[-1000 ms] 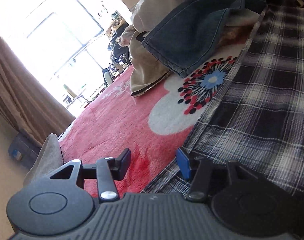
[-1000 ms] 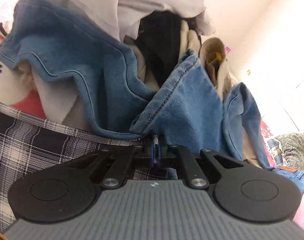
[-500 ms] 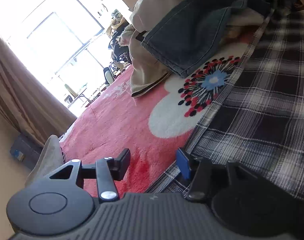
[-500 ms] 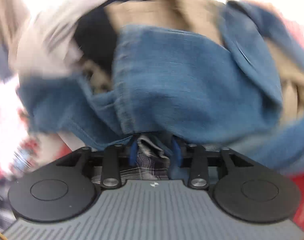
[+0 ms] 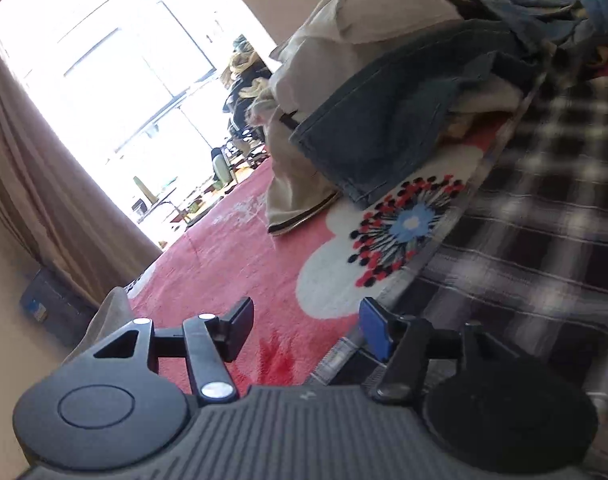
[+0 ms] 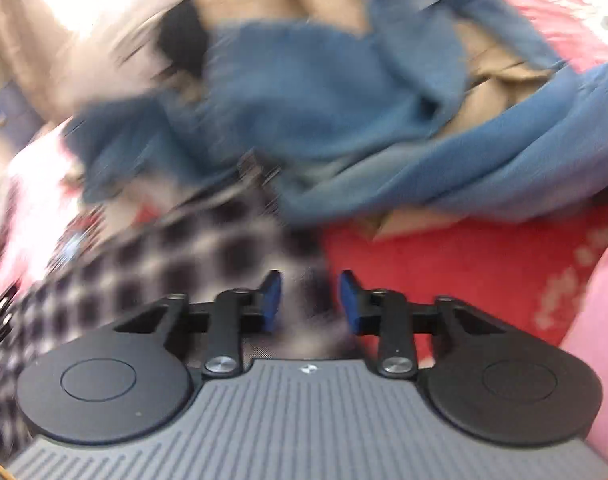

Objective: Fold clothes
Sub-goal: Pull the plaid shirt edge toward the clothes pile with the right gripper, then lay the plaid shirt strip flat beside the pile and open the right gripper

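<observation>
A dark plaid garment (image 5: 544, 216) lies flat on the red floral blanket (image 5: 231, 264), its hem running diagonally. My left gripper (image 5: 308, 326) hovers low at that hem, open, with nothing between its fingers. In the blurred right wrist view the same plaid garment (image 6: 175, 264) spreads to the left, and my right gripper (image 6: 310, 304) stands open just above its corner, holding nothing. Beyond it lies a heap of blue denim (image 6: 304, 112) and tan clothes.
A pile of clothes sits behind the plaid: dark jeans (image 5: 400, 128), a beige garment (image 5: 368, 28), more denim. A bright window (image 5: 103, 80) and brown curtain (image 5: 31, 200) are at left. Bare red blanket (image 6: 464, 272) lies right of the right gripper.
My right gripper was shut on the plaid corner; it has opened, let go and pulled back from the denim heap. The left gripper stayed open and barely shifted.
</observation>
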Demonstrator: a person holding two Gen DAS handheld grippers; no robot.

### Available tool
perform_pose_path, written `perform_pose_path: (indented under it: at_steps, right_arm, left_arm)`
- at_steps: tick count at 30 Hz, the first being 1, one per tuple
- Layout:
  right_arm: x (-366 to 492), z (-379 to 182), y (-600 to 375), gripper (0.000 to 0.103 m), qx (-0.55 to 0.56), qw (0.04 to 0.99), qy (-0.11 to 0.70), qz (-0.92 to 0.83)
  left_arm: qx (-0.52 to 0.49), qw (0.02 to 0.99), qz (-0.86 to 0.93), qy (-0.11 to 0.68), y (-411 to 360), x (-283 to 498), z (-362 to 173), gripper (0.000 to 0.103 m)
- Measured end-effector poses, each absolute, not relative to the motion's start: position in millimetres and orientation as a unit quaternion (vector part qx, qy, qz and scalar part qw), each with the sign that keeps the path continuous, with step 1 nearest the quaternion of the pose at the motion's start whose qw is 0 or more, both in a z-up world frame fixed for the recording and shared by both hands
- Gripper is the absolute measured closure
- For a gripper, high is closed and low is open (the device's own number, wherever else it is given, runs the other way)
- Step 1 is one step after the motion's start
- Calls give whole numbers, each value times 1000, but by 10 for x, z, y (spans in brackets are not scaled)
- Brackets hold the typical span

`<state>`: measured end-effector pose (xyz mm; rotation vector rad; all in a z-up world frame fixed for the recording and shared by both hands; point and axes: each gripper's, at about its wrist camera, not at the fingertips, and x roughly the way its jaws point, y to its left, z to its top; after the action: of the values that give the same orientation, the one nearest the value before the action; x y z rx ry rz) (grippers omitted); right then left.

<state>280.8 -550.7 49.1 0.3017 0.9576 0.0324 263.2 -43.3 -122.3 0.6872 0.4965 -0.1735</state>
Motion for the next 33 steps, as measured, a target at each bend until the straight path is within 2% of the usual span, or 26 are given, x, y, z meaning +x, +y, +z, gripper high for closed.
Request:
perform_pose_path:
  at_steps: [3, 6, 8, 9, 16, 19, 22, 27, 33]
  right_arm:
    - [2746, 289, -5358, 90, 98, 865, 490, 41]
    - [2732, 78, -5511, 103, 77, 858, 507, 1]
    - [2762, 98, -5647, 103, 63, 865, 495, -54]
    - [2780, 130, -5633, 99, 52, 869, 488, -64]
    - [2899, 368, -5037, 100, -13, 896, 443, 24]
    - [3088, 244, -4885, 101, -27, 892, 450, 43]
    - [3270, 45, -5026, 103, -46, 888, 458, -12]
    - [3340, 265, -5223, 98, -30, 899, 430, -77]
    - [3396, 356, -4857, 99, -7, 903, 429, 26]
  left_arm:
    - [338, 895, -133, 259, -563, 2364, -1253, 42]
    - [350, 881, -160, 274, -644, 2165, -1372, 42]
    - [354, 878, -164, 278, -656, 2074, -1415, 42]
    - [350, 878, -166, 282, -646, 2041, -1411, 42]
    - [334, 872, -193, 301, -632, 1814, -1384, 42]
    - [342, 871, -191, 296, -667, 1710, -1414, 43]
    - [343, 872, -190, 292, -661, 1682, -1411, 43]
    - [334, 873, -194, 297, -620, 1687, -1356, 42]
    - [348, 870, -192, 291, -641, 1632, -1357, 42]
